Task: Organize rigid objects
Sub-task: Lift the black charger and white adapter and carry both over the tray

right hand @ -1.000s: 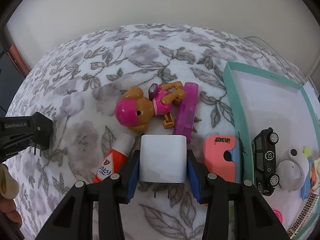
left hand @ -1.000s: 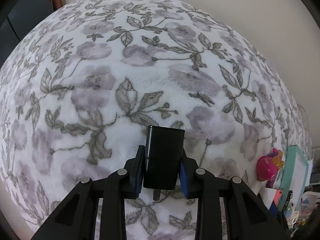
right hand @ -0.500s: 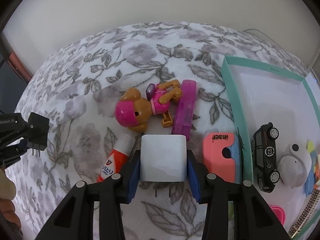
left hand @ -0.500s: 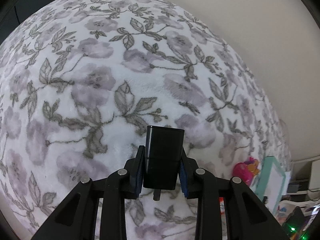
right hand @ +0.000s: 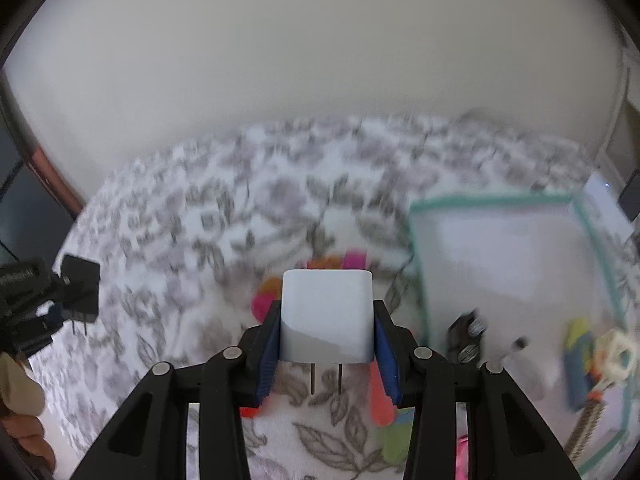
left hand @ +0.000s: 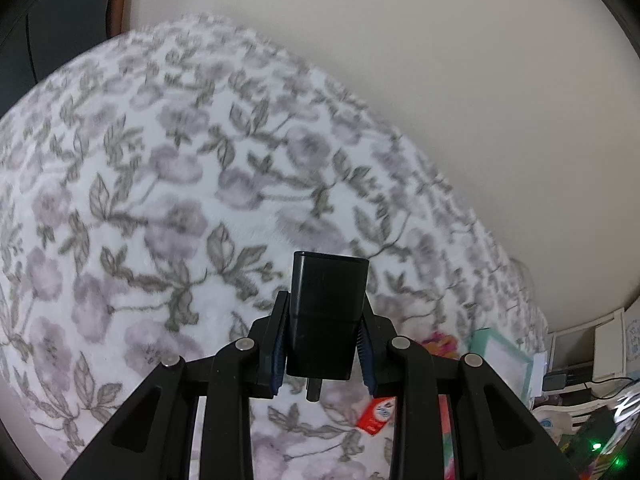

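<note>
My left gripper (left hand: 324, 344) is shut on a black plug adapter (left hand: 326, 312), held clear above the flowered blanket (left hand: 160, 208), prong pointing back toward me. My right gripper (right hand: 327, 344) is shut on a white plug adapter (right hand: 326, 312), two prongs hanging below it, also lifted off the blanket. At the left edge of the right wrist view the left gripper (right hand: 60, 300) shows with the black adapter (right hand: 82, 288) in it. A teal-rimmed white box (right hand: 500, 248) lies to the right, holding a black toy car (right hand: 466, 336) and other toys.
Behind the white adapter a pink and orange toy dog (right hand: 266, 300) and a purple stick (right hand: 354, 260) lie blurred. A coral holder (right hand: 380, 396) and a red-and-white tube (left hand: 378, 416) lie on the blanket. A pale wall (right hand: 320, 60) rises behind. A hand (right hand: 20, 412) shows lower left.
Both grippers have risen off the blanket with their adapters still held, and both views now tilt up to show more wall. The right wrist view has turned blurry.
</note>
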`<action>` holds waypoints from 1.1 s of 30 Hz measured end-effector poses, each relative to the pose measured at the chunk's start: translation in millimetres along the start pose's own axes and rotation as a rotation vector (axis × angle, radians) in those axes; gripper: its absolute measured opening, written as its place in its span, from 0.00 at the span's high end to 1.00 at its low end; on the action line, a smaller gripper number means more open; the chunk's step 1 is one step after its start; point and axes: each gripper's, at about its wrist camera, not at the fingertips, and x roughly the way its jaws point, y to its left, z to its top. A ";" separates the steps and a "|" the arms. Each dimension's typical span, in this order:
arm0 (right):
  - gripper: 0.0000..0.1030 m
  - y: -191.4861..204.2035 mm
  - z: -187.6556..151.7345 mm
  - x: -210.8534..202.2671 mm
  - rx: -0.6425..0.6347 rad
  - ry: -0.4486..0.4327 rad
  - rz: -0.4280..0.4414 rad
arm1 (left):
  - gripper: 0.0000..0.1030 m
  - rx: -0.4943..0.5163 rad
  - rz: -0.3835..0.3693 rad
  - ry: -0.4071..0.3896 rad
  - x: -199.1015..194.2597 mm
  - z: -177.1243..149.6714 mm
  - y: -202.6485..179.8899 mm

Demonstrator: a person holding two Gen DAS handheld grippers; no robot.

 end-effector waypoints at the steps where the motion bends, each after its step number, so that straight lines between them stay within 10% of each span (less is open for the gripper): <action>1: 0.57 -3.3 4.8 -7.7 0.006 -0.020 0.002 | 0.70 0.008 -0.006 -0.015 -5.9 0.8 -4.7; 15: 0.57 -94.8 39.7 -81.0 0.136 -0.179 -0.120 | 0.70 0.132 -0.089 -0.030 -25.9 -21.8 -81.3; 33: 0.57 -226.0 25.2 -102.7 0.368 -0.182 -0.242 | 0.70 0.402 -0.193 0.014 -0.7 -103.6 -207.8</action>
